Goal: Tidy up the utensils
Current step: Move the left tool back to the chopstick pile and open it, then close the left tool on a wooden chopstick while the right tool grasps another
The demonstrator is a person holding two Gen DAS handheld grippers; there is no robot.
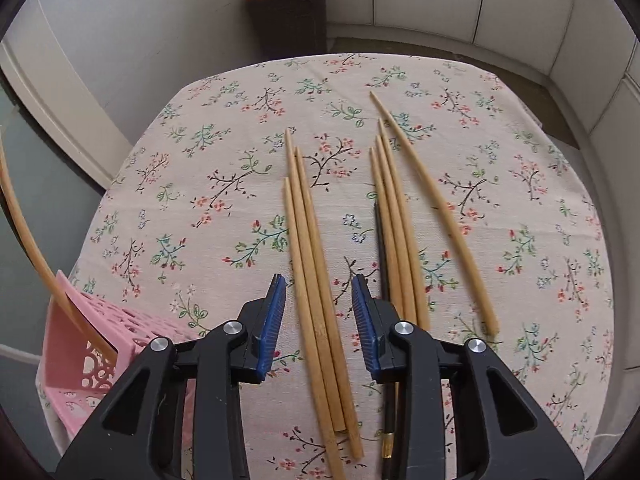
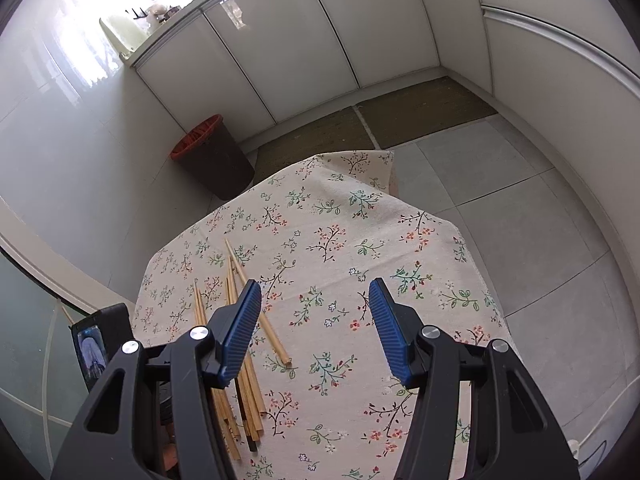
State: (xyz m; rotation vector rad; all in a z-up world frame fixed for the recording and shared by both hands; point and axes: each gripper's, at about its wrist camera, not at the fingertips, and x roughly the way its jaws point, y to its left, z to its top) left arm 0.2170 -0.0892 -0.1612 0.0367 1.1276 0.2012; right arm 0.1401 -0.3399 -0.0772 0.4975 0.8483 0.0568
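The left gripper (image 1: 319, 320) hangs over a bundle of three chopsticks (image 1: 316, 300) lying on the cloth (image 1: 200, 184), jaws partly apart with the sticks between the pads and not yet pinched. To take them well, I judge it should sink until both pads flank all three shafts near the thick ends, then close squarely so none rolls free. At about 1 o'clock from that gripper lies a second bundle (image 1: 394, 232) with a dark chopstick (image 1: 382, 256) alongside, close enough for the right-hand pad to snag it. Further out at 2 o'clock a single chopstick (image 1: 436, 216) lies apart. At 8 o'clock sits the pink basket (image 1: 100, 344), one stick (image 1: 28, 236) already leaning in it; it is probably where the rest belong. The right gripper (image 2: 316, 328) hovers over bare cloth, jaws moderately wide and empty, chopsticks at its 9 o'clock. Beyond the table, at 12 o'clock, stands a dark bin (image 1: 290, 16), well clear.
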